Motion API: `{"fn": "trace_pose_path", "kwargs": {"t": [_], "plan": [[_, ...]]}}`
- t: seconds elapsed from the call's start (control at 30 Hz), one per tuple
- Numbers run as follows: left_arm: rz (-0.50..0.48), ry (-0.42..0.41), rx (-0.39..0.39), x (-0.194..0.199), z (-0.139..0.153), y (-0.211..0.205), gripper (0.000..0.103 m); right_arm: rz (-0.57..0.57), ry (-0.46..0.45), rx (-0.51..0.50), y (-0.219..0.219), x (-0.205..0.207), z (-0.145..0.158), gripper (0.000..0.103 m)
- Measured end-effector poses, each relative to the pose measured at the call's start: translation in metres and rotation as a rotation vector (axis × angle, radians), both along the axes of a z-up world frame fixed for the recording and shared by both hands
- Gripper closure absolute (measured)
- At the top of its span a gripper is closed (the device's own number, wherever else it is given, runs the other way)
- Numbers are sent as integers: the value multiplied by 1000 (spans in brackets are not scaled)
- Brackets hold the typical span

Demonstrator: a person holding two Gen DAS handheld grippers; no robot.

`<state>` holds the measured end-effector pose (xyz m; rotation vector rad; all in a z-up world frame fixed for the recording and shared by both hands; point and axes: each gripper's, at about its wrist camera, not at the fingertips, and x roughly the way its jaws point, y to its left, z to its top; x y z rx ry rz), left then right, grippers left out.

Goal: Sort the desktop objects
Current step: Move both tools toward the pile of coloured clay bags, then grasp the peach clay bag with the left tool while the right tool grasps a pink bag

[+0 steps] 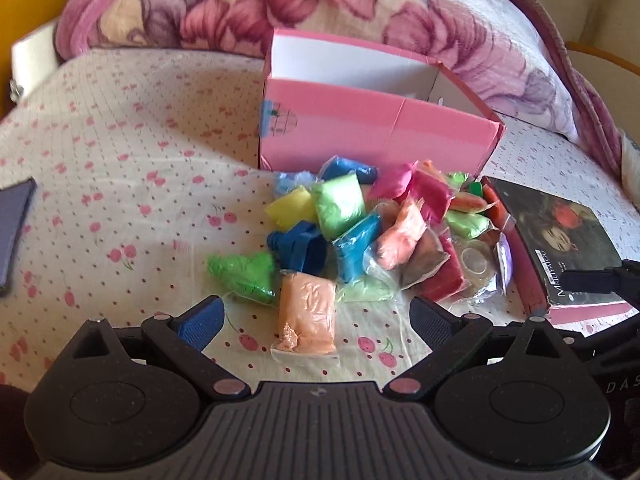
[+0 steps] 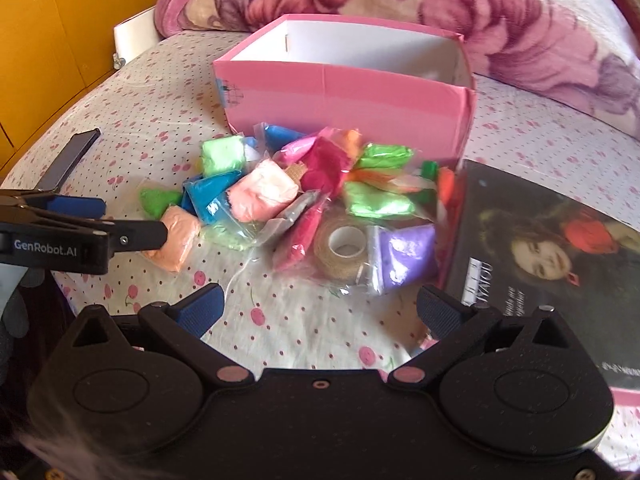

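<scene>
A heap of small coloured clay bags (image 1: 352, 232) lies on the bedsheet in front of an open pink box (image 1: 380, 120), which shows no contents. My left gripper (image 1: 316, 320) is open, its fingers on either side of a peach bag (image 1: 308, 316) at the near edge of the heap. In the right wrist view the left gripper's fingers (image 2: 136, 236) reach that peach bag (image 2: 176, 240). My right gripper (image 2: 320, 312) is open and empty, just short of a tape roll (image 2: 344, 248) and a purple bag (image 2: 404, 252). The pink box (image 2: 344, 96) stands behind.
A dark book with a face on the cover (image 2: 552, 256) lies right of the heap, also seen in the left wrist view (image 1: 560, 240). A dark flat phone-like object (image 2: 72, 156) lies at the left. A floral blanket (image 1: 280, 4) is bunched behind the box.
</scene>
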<state>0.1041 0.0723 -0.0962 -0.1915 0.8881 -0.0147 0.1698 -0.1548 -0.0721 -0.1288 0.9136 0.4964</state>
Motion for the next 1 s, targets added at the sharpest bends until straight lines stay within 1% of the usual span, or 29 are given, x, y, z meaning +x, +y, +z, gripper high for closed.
{"fn": "trace_pose_path", "kwargs": {"t": [0.03,0.1,0.13,0.17,0.2,0.23,0.3,0.37,0.43,0.5,0.53,0.6,0.63,0.67,0.7,0.73,0.77,0.8,0.87,0.9,1.0], "plan": [[-4,4,-7,2,-3,1,3,5,-2,8,1,2,-1,1],[-13,13,-21,5,-9,4,13,17,-6,30,2,7,-4,1],[-18,17,-28,7,-12,5,22,25,-8,43,2,7,-5,1],[-21,19,-38,10,-16,7,26,32,-9,56,3,7,-7,1],[-24,19,-51,14,-20,10,35,39,-6,64,3,9,-8,1],[-26,21,-58,17,-23,12,37,45,0,72,3,12,-9,1],[-32,30,-50,21,-29,12,40,48,13,86,4,17,-12,1],[-33,35,-43,23,-32,12,44,50,26,99,4,23,-15,2],[-33,40,-38,26,-36,11,46,52,39,113,4,28,-18,7],[-34,42,-30,28,-39,10,47,54,52,127,5,33,-21,23],[-34,41,-19,28,-40,10,47,55,59,134,5,36,-23,26],[-36,40,1,29,-41,8,47,57,72,148,6,41,-26,27],[-36,39,12,29,-42,7,52,58,78,155,6,43,-27,27],[-37,38,22,29,-42,6,59,60,85,162,8,46,-29,32],[-38,37,32,30,-43,5,72,62,91,168,10,48,-31,35],[-37,34,27,29,-43,5,71,67,91,169,12,51,-33,36],[-33,49,11,29,-42,12,71,72,89,167,15,53,-33,39],[-29,62,4,29,-41,19,72,79,86,167,17,55,-33,45],[-22,53,2,27,-38,22,72,93,77,160,22,57,-32,53],[-21,50,-4,26,-36,23,72,99,74,153,24,57,-32,55],[-18,39,-23,23,-32,26,72,118,66,133,31,55,-32,58]]}}
